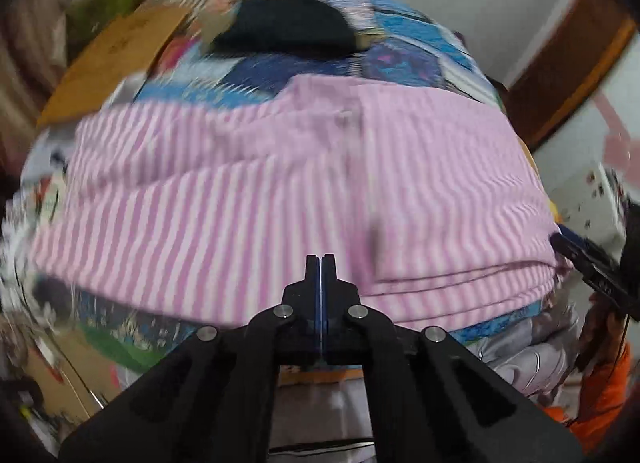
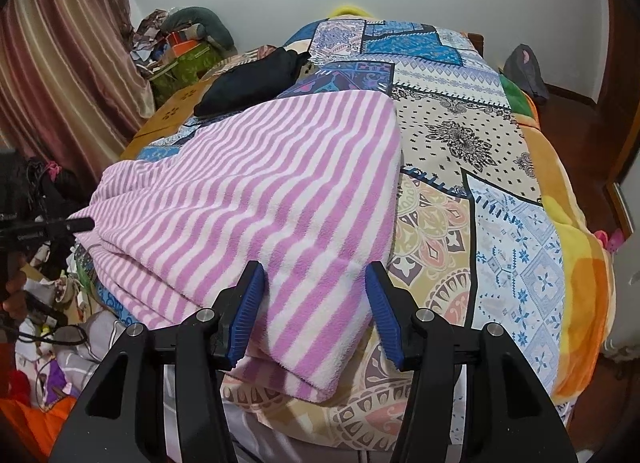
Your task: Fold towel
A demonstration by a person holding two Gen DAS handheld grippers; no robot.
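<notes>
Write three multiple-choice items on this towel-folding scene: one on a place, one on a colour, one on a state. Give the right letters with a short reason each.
1. Where does the black garment lie relative to the striped towel?
A. Beyond its far edge, on the patchwork bedspread
B. On top of the towel
C. On the floor

2. What colours are the towel's stripes?
A. Blue and yellow
B. Pink and white
C. Green and black

3. How do the fingers of the left gripper stand?
A. Wide apart
B. Closed on a towel corner
C. Pressed together with nothing between them

Answers:
1 A: the right wrist view shows the dark cloth on the bedspread past the towel's far edge.
2 B: both views show pink and white bands.
3 C: the left wrist view shows the fingers meeting above the towel, no cloth between them.
</notes>
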